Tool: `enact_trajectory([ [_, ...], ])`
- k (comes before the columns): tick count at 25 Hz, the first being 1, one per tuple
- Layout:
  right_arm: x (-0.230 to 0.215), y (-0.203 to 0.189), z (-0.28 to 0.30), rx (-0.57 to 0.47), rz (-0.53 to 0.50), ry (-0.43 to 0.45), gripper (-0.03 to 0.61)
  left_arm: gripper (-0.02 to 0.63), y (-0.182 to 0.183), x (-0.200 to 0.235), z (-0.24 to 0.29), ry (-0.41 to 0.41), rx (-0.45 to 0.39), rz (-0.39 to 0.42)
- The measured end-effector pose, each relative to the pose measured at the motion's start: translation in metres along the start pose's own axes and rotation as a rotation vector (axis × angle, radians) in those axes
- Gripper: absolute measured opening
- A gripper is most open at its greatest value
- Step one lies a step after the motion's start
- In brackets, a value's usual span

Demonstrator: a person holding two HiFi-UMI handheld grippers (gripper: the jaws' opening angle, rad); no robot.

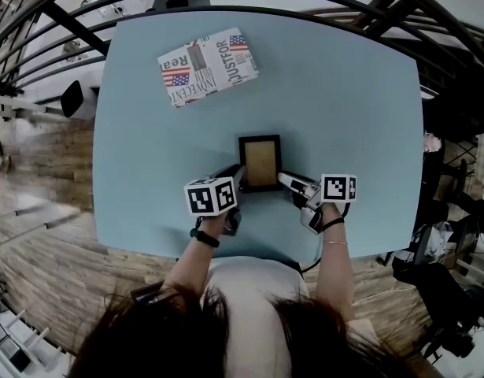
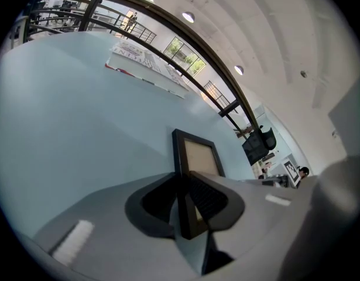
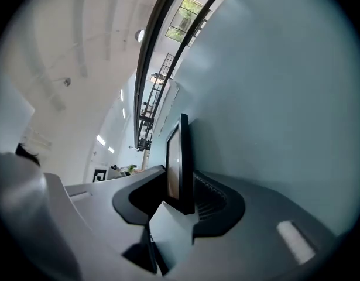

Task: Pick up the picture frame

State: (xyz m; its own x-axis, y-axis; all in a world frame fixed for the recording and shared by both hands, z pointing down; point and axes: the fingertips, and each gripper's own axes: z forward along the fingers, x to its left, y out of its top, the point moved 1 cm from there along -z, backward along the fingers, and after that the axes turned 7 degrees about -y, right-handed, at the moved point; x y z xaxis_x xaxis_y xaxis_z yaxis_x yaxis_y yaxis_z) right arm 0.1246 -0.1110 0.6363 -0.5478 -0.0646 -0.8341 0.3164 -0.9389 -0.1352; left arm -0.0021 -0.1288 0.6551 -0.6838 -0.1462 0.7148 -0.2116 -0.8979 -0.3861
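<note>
Here, in the head view, the black picture frame [image 1: 260, 162] sits mid-picture on the pale blue table [image 1: 344, 93]. The left gripper [image 1: 238, 176] is at its lower left corner and the right gripper [image 1: 285, 179] at its lower right. A newsprint-patterned box [image 1: 208, 67] lies upper left.

Left gripper view — the jaws pinch the frame's [image 2: 197, 157] edge.

Right gripper view — the jaws stand wide with the frame's [image 3: 181, 157] edge between them, against 1 pad only.

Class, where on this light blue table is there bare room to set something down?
Bare: the whole right half beyond the black picture frame, and the left strip below the newspaper-print box. Crowded: the near edge, where the left gripper and right gripper flank that frame.
</note>
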Motion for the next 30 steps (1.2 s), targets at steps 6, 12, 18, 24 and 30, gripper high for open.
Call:
enact_trajectory([
  [6,0.004,0.01,0.002,0.067,0.04,0.151,0.133,0.103,0.004,0.004,-0.001,-0.006,-0.007,-0.031],
  [12,0.024,0.02,0.024,0.075,-0.036,0.202,0.133,0.095,0.002,0.003,-0.001,-0.036,-0.007,-0.059],
  [18,0.04,0.023,0.041,0.039,-0.009,0.212,0.133,0.095,0.004,0.001,-0.001,-0.037,-0.012,-0.045],
  [24,0.037,0.022,0.05,0.013,-0.03,0.129,0.03,0.095,0.004,0.001,-0.002,-0.041,-0.012,-0.06],
  [30,0.035,0.021,0.048,-0.026,-0.045,0.11,0.012,0.095,0.003,0.002,-0.002,-0.037,-0.024,-0.059],
])
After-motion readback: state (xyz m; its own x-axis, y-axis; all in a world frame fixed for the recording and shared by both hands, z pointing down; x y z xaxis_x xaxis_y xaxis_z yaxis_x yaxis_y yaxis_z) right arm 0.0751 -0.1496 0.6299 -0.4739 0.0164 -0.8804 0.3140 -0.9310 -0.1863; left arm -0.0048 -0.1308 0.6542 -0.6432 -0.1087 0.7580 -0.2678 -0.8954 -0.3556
